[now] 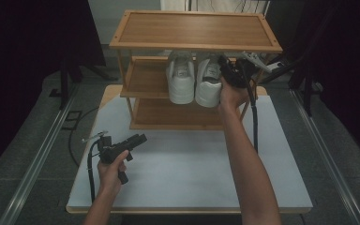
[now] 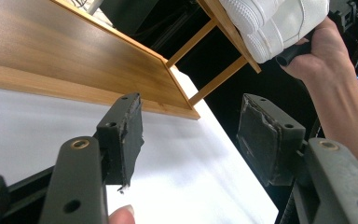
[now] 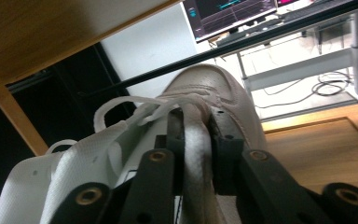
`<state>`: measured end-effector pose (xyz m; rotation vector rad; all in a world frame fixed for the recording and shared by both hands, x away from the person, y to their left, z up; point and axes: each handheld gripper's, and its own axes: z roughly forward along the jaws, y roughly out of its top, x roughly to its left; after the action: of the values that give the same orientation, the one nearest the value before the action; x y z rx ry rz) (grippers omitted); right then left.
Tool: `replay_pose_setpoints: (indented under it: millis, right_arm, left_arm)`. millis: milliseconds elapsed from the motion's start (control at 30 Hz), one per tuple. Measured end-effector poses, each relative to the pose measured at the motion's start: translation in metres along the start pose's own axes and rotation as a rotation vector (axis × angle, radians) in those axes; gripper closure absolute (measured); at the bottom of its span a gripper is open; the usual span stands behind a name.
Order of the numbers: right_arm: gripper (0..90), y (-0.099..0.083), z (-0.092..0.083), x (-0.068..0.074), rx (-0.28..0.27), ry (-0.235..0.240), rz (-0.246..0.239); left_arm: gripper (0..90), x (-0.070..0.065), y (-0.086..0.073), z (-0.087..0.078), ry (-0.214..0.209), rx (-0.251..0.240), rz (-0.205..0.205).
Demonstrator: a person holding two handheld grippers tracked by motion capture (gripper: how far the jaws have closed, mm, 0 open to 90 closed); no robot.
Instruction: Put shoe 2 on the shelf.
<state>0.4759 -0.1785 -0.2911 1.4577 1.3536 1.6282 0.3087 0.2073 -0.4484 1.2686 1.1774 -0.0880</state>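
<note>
Two white sneakers stand side by side on the middle shelf of a wooden rack [image 1: 145, 84]: the left sneaker [image 1: 181, 77] and the right sneaker [image 1: 209, 82]. My right gripper [image 1: 232, 72] is shut on the right sneaker's collar [image 3: 193, 140], with the laces [image 3: 135, 109] just ahead of the jaws. My left gripper [image 1: 138, 139] hovers low over the white table [image 1: 192, 164], left of centre. It is open, and nothing lies between its pads [image 2: 133, 135].
The rack has a bare top shelf [image 1: 194, 29] and a bare bottom shelf [image 1: 178, 115]. Cables trail from both grippers across the table. Dark curtains stand at both sides, and a monitor [image 3: 228, 14] and desk lie behind the rack.
</note>
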Motion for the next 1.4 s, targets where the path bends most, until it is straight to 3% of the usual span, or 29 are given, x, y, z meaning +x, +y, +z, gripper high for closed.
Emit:
replay_pose_setpoints:
  millis: [133, 233, 633, 867, 1067, 1200, 1267, 1400]
  right_arm:
    - [69.6, -0.001, 0.002, 0.0, 0.001, 0.027, -0.011]
    - [70.4, 0.003, -0.001, 0.0, -0.041, 0.058, 0.01]
    - [65.7, 0.001, -0.026, 0.0, -0.018, 0.109, -0.027]
    - [59.7, 0.0, -0.045, -0.006, -0.029, 0.099, -0.083]
    - [56.1, -0.003, -0.065, -0.004, -0.022, 0.132, -0.159]
    - [55.8, -0.009, -0.079, -0.003, -0.014, 0.16, -0.173]
    - [54.7, -0.015, -0.09, -0.001, 0.001, 0.176, -0.212]
    - [54.4, -0.021, -0.101, -0.001, 0.008, 0.188, -0.234]
  left_arm:
    - [39.5, 0.0, -0.001, 0.0, -0.001, 0.0, -0.008]
    - [39.5, 0.002, -0.001, 0.001, 0.003, 0.003, -0.002]
    - [39.5, 0.002, -0.001, 0.003, 0.003, 0.006, -0.009]
    - [39.6, 0.003, 0.0, 0.005, 0.018, 0.001, -0.004]
    - [39.5, 0.002, 0.001, -0.002, 0.026, -0.004, 0.014]
    - [39.5, -0.001, 0.002, -0.007, 0.017, -0.016, 0.01]
    - [39.4, -0.005, 0.003, -0.008, 0.012, -0.019, 0.022]
    - [39.3, -0.009, 0.005, -0.012, 0.009, -0.026, 0.035]
